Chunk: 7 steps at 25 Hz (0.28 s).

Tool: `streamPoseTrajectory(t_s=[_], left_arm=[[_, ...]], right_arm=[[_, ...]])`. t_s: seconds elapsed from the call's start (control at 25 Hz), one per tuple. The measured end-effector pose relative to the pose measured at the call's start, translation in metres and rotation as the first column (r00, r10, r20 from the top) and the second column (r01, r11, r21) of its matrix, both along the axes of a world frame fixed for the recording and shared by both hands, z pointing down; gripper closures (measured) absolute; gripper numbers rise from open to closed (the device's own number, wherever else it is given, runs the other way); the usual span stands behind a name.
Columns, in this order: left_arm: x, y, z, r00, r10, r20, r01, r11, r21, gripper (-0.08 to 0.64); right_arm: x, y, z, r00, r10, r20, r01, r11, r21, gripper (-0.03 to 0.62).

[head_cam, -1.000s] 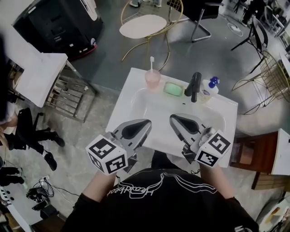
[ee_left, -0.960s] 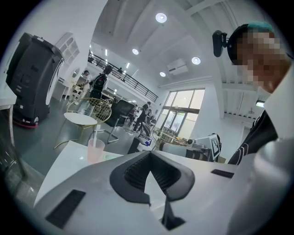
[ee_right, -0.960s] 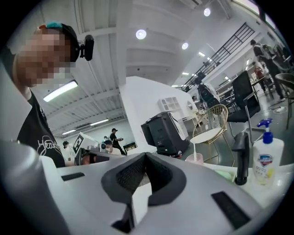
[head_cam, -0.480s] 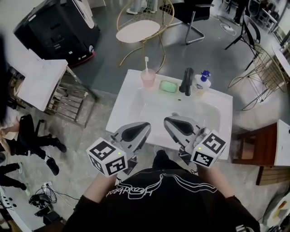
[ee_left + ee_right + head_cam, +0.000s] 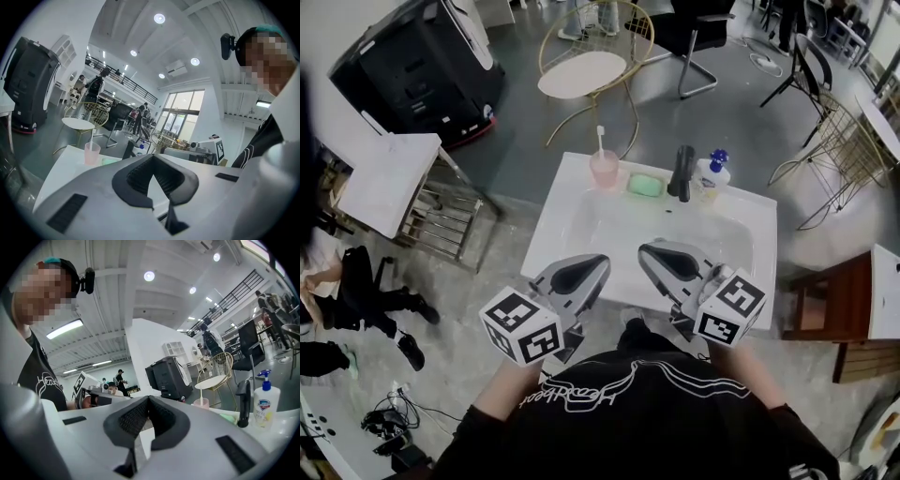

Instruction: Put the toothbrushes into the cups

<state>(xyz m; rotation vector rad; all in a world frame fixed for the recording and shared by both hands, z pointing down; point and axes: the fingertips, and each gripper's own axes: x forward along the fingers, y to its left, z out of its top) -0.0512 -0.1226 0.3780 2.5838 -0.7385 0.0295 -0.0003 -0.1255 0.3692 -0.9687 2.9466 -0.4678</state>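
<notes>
At near edge of sink (image 5: 567, 208), left claw (image 5: 598, 263) and right claw (image 5: 648, 253) are held level, aimed across it. Both are shown pressed together, empty, in gripper views. From overhead, toothbrush (image 5: 600, 140) is seen upright in pink cup (image 5: 604, 170) on sink's far rim.

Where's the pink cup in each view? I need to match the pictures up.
Head view: cup at the far left corner of the sink, a toothbrush in it.
Left gripper view: cup left of centre, beyond the jaws.
Right gripper view: cup right of centre, just past the jaws.
Shared landmark: the black faucet, to the cup's right in every view.
</notes>
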Motion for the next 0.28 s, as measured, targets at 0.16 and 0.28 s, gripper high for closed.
streamPoseTrajectory(t_s=[0.16,0.28], left_arm=[[-0.0012,-0.0029,-0.0061,1.0,0.004,-0.006,-0.003,1.0,0.01,0.555],[-0.0037,-0.0036,-0.0082,1.0,0.006,-0.005,-0.006,1.0,0.012,0.555]], right_arm=[[-0.0024,-0.0015,-0.0068,1.0,0.0,-0.012,0.0,1.0,0.012,0.566],[-0.0059,-0.0021,-0.0101,1.0,-0.001,-0.016,0.001,1.0,0.015,0.566]])
